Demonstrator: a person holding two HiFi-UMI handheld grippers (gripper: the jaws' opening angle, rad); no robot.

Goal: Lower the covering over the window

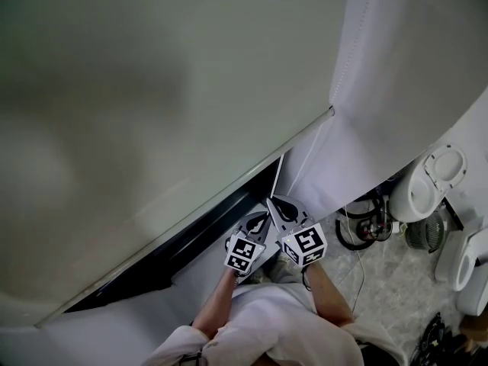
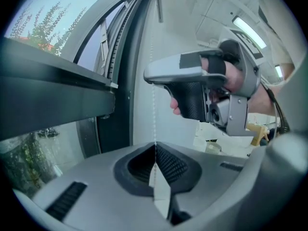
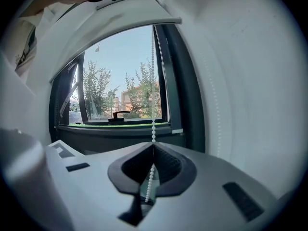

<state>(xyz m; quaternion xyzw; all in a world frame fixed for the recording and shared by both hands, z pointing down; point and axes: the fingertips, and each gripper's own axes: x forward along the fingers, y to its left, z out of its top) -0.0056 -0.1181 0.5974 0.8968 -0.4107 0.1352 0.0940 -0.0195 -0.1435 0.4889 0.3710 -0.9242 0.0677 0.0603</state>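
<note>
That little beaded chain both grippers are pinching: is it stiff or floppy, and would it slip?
Probably floppy: the bead chain runs straight only above the right gripper and bends limply behind its shut jaws. Likely light, being so thin. Pinched in the left gripper too, its beads should resist slipping through.

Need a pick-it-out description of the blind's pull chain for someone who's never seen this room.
Start at the dark-framed window with trees outside, under the white blind. Down the right edge of its glass hangs the bead chain. It is the only thin string of small white beads there, and the left gripper and right gripper are both shut on it.
</note>
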